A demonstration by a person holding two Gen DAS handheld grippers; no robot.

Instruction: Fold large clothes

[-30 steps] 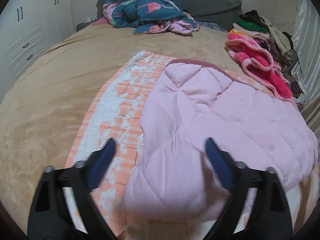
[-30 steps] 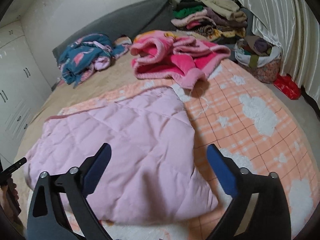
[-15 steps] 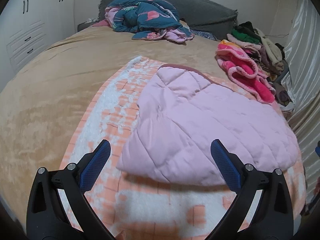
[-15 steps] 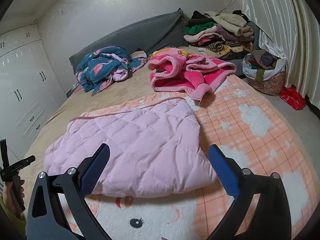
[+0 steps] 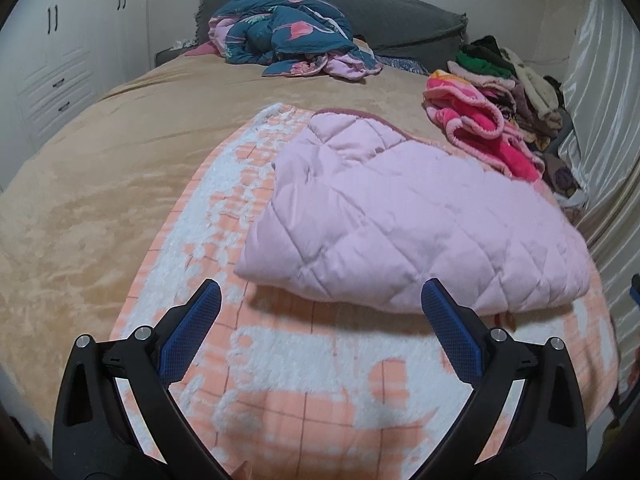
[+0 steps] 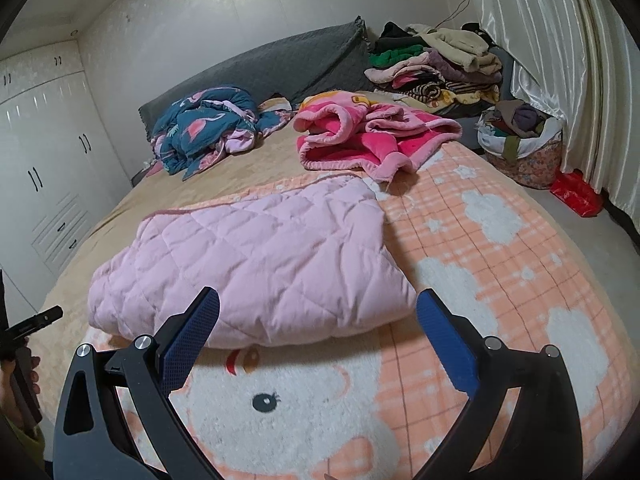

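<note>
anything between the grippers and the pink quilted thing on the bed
Nothing visible. Only bare orange blanket lies between the open left gripper and the pink quilted piece; likewise ahead of the open right gripper.

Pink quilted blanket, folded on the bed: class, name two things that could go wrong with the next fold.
1. Both the left gripper and right gripper hang open, short of the pink quilted blanket; a grab might catch the peach plaid blanket underneath.
2. Its thick layered edge may slip from one gripper.
</note>
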